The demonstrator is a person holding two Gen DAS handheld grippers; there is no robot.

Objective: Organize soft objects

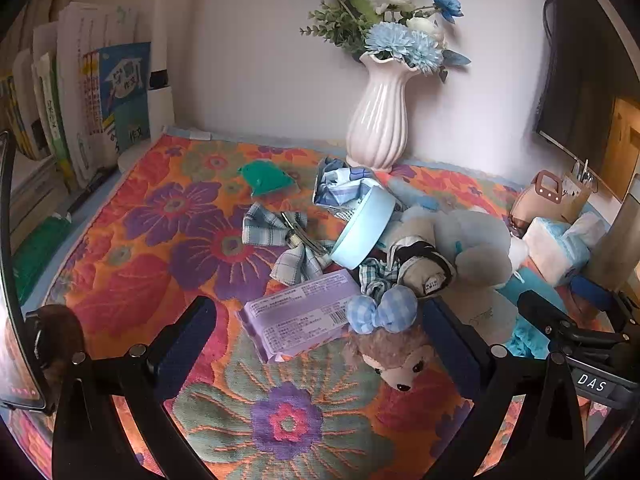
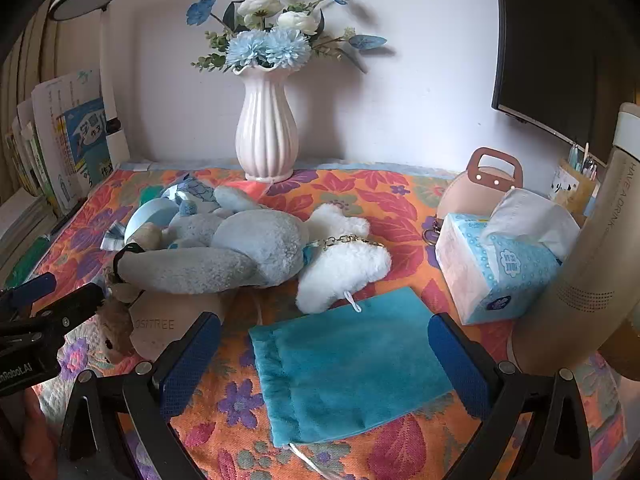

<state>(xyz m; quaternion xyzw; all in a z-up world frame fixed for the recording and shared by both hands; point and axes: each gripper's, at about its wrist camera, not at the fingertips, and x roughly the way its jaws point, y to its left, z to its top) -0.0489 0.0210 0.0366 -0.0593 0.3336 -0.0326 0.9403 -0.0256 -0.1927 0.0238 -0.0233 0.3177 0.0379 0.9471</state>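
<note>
Teal pouch [image 2: 352,364] lies btwn wide-open right gripper [image 2: 324,360] jaws; left gripper [image 1: 320,344] also open, over purple pack [image 1: 300,320].

My left gripper [image 1: 316,332] has black plastic arms, round silver screws at the joints and dark blue textured pads [image 1: 182,350]; my right gripper [image 2: 324,354] matches, and seen from the left it carries a white "DAS" label on its black body

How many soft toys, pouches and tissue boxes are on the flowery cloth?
Soft toys: 3 (grey-blue plush animal, white fluffy plush, small brown plush with blue checked bow)
Teal velvet drawstring pouch: 1
Blue-white tissue box: 1
Total: 5
</note>
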